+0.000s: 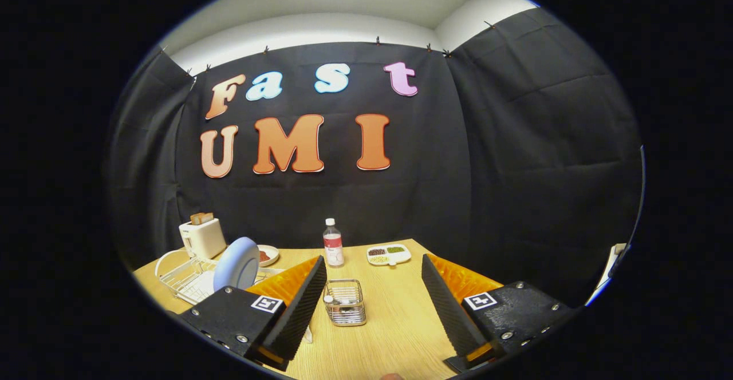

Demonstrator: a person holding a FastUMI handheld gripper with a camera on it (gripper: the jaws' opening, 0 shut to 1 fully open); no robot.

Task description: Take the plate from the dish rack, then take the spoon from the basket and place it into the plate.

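Gripper view: the gripper [375, 277] is holding its fingers wide apart, gripping nothing. One plate [236, 264] is standing upright in one dish rack [182, 280]. One basket [345, 303] is sitting between the fingers. One bottle [332, 243] is standing beyond.

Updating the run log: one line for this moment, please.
gripper: open, holding nothing | plate: upright in dish rack | basket: between fingers, untouched | stage: start

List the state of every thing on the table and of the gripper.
gripper: open, fingers wide apart, holding nothing
plate: upright on edge in the dish rack
dish rack: on the table, beside the toaster
basket: upright, between the fingers
bottle: upright, capped
toaster: bread in its slots
divided dish: compartments filled
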